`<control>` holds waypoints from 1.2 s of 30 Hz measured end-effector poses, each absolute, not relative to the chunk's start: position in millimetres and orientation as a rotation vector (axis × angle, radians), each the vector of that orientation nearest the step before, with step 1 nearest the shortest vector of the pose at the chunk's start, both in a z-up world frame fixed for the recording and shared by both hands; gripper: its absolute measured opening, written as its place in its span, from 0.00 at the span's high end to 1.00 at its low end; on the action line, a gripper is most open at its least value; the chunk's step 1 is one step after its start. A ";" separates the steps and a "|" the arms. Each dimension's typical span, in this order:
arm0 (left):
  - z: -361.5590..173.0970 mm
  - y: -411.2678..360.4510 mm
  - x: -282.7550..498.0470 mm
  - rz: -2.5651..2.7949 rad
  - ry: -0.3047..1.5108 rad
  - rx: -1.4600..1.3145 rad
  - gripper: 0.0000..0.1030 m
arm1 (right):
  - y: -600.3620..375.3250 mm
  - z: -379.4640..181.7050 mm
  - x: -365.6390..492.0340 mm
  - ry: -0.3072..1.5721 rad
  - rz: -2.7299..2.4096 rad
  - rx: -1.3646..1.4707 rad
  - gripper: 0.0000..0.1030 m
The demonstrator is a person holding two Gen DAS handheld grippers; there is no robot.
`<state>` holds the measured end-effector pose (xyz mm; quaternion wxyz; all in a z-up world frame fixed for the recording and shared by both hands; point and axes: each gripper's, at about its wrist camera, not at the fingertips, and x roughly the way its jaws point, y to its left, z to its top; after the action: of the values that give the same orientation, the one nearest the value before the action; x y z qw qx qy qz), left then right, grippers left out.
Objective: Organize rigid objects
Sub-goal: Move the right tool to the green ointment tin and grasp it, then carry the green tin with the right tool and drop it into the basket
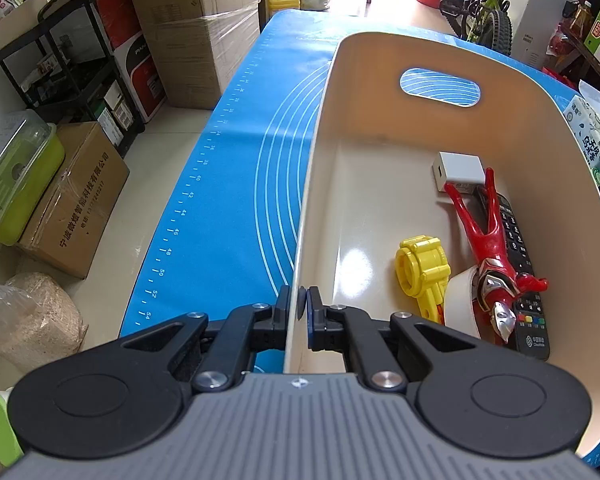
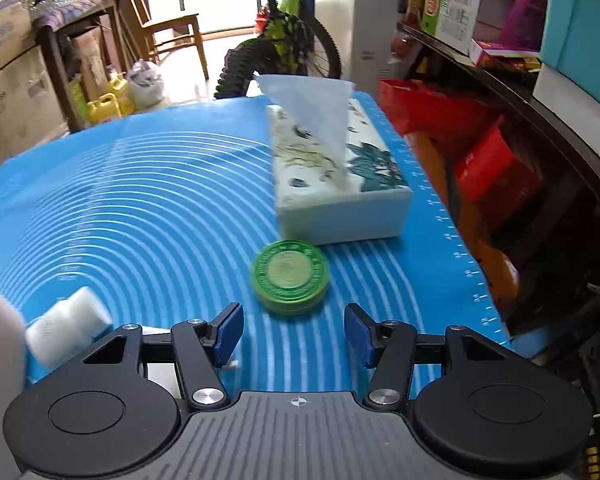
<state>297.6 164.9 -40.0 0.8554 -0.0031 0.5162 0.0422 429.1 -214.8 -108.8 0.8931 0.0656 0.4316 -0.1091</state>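
While the left gripper (image 1: 299, 304) clamps the bin (image 1: 540, 184) wall, the right gripper (image 2: 294, 332) gapes over the blue mat (image 2: 140, 208).

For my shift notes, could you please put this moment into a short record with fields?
left gripper: shut on the bin wall
right gripper: open, holding nothing
in bin: yellow toy, red figure, remote, white adapter, tape roll
on mat: green tin, tissue box, white block
likely next: green tin
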 end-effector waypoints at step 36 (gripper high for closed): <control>-39.3 163.5 298.7 0.104 1.090 0.008 0.90 | -186.3 -49.1 386.2 0.751 -0.133 0.029 0.48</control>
<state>298.7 163.5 -39.3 0.8538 0.0036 0.5182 0.0495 386.2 -186.3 -49.1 0.9281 0.0144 0.3663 -0.0649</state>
